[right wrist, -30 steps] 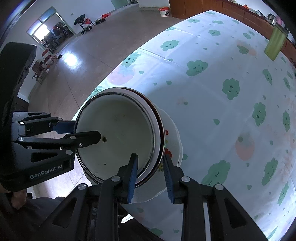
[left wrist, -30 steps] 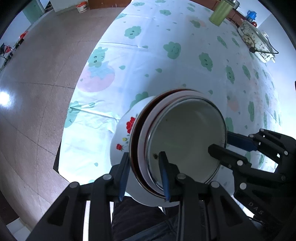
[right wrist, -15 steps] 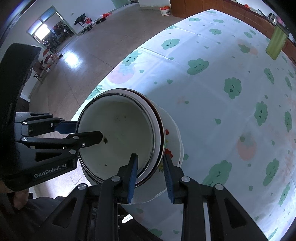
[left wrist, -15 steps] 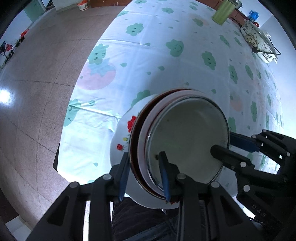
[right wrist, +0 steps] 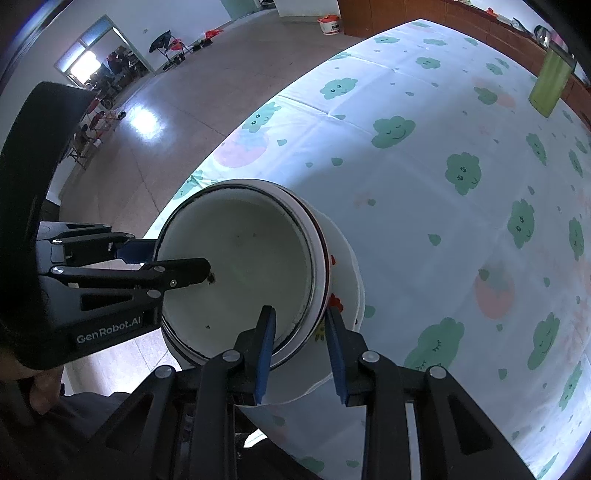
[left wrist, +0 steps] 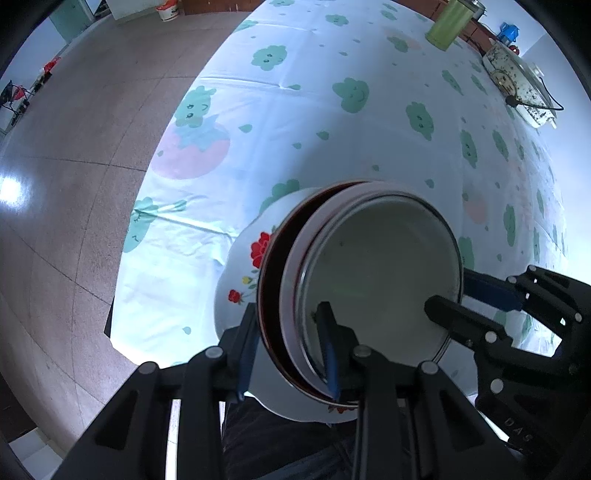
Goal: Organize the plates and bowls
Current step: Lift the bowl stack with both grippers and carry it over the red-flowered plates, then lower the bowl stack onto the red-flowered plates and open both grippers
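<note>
Three nested bowls are held at the table's near edge. The outer one is a white bowl with red flowers (left wrist: 236, 280) (right wrist: 351, 280). Inside it sit a dark-red-rimmed bowl (left wrist: 271, 295) and an inner white bowl (left wrist: 376, 266) (right wrist: 251, 258). My left gripper (left wrist: 290, 328) is shut across the stacked rims on the near side, one finger outside and one inside. The right gripper (right wrist: 299, 325) is shut on the rims the same way at another point. Each gripper shows in the other's view: the right gripper (left wrist: 454, 306), the left gripper (right wrist: 177, 258).
The table carries a pale cloth with green clouds (left wrist: 351, 96) (right wrist: 461, 170). A green cup (left wrist: 447, 22) (right wrist: 550, 81) and a white speckled tray (left wrist: 517, 88) stand at the far side. Tiled floor (left wrist: 74, 166) lies left. A person's dark trousers are below.
</note>
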{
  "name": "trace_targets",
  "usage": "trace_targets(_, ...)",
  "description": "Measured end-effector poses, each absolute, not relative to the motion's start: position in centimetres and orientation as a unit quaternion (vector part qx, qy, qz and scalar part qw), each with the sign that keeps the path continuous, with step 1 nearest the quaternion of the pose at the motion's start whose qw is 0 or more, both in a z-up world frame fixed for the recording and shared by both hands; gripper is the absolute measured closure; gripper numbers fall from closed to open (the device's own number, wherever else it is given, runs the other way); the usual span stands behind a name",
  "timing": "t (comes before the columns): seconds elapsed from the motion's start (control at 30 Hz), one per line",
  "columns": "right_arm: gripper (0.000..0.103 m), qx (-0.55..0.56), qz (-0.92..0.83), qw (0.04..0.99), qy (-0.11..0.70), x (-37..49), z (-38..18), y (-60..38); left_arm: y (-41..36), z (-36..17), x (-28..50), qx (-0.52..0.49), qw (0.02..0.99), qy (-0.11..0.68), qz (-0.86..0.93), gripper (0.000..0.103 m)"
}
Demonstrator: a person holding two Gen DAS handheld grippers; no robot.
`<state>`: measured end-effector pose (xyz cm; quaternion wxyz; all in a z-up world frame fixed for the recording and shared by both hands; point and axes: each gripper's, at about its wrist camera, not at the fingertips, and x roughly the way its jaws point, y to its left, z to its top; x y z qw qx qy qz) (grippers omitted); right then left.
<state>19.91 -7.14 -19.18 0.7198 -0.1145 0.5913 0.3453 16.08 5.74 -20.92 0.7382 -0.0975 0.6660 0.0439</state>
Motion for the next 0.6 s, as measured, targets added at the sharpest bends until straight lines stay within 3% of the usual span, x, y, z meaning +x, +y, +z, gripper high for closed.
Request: trace_targets(0.6, 0.071, -0.095, 0.365, 0.733, 0.566, 20.23, -18.82, -7.86, 5.53, -20.91, 15.95, -0.102, 0.745, 0.655, 0.074, 0.07)
